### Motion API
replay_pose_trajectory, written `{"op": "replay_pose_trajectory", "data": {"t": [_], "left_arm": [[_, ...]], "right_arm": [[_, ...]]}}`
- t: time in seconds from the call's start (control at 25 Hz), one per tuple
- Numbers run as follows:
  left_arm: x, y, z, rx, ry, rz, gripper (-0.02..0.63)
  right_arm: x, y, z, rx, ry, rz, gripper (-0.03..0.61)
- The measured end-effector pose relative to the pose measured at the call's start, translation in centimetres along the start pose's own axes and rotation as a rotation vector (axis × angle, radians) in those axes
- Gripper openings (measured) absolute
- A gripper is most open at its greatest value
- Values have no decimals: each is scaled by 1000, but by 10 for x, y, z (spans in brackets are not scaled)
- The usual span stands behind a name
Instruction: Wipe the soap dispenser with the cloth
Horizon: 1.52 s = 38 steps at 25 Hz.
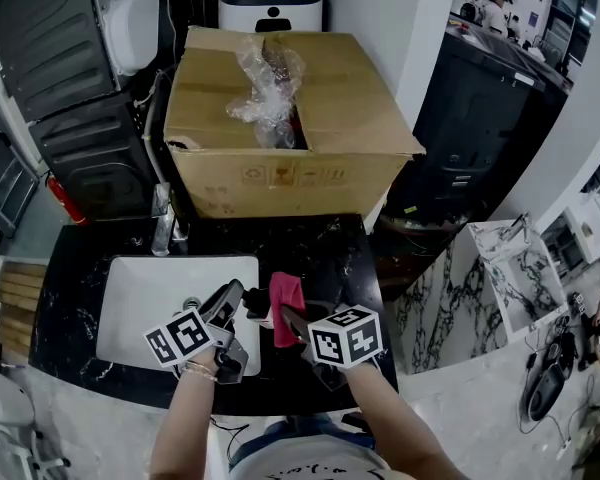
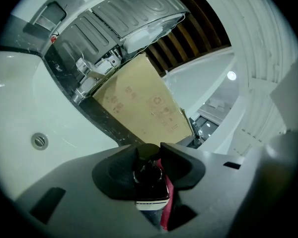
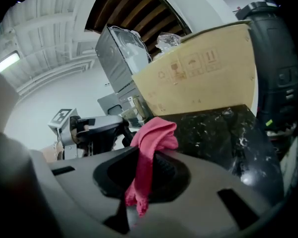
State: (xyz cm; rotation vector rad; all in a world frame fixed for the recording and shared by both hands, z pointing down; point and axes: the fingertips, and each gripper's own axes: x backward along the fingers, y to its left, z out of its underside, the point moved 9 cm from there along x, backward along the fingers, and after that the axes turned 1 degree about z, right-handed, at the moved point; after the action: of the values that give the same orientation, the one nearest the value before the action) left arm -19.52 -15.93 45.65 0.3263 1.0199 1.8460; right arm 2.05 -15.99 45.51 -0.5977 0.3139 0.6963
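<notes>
Two grippers meet over the near part of the black marbled desk (image 1: pixel 325 243), just right of the white sink (image 1: pixel 155 288). Left gripper (image 2: pixel 149 153): fingers pinch a dark soap dispenser (image 2: pixel 150 185) near its top, at the round cap; right gripper (image 3: pixel 148 155): fingers pressed on a pink cloth (image 3: pixel 154 135), which bunches above them and hangs below. Cloth sits just beside the dispenser's right side; a large cardboard box (image 1: pixel 280 173) stands at the desk's far edge.
</notes>
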Motion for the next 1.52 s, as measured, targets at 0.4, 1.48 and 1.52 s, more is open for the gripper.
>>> {"op": "replay_pose_trajectory", "data": {"t": [0.4, 1.48, 1.52], "left_arm": [[0, 3, -1, -48, 9, -4, 166], [-34, -68, 70, -828, 43, 118, 115], [-35, -72, 74, -879, 58, 130, 114]], "right_arm": [[22, -30, 22, -65, 60, 154, 51], [60, -29, -3, -60, -134, 60, 51], [67, -25, -12, -34, -161, 33, 51]]}}
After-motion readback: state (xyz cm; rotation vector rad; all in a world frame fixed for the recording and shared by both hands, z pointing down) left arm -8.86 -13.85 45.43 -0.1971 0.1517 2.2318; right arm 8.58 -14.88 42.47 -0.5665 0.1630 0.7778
